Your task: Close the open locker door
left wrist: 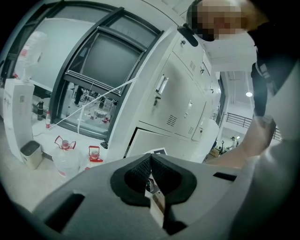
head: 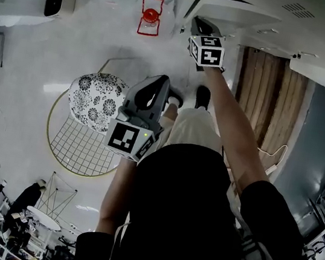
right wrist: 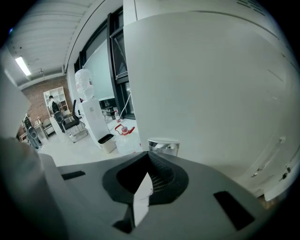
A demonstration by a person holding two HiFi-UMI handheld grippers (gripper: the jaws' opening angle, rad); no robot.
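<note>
In the head view a patterned stool (head: 97, 100) stands at centre left on the floor. Just right of it the left tool (head: 157, 86) is held low by the person's body, well apart from the lockers. In the left gripper view its pads are pressed together on nothing. Further right, toward the top of the frame, the right tool (head: 202, 25) reaches up to the white locker door (head: 236, 12). It too is pressed shut and empty. The right gripper view shows the door panel (right wrist: 211, 93) filling the frame straight ahead. Its free edge runs upright at left, and a metal handle (right wrist: 163, 146) sits just beyond the tips. The right tool is clearly nearer, so the closing push likely falls to it.
</note>
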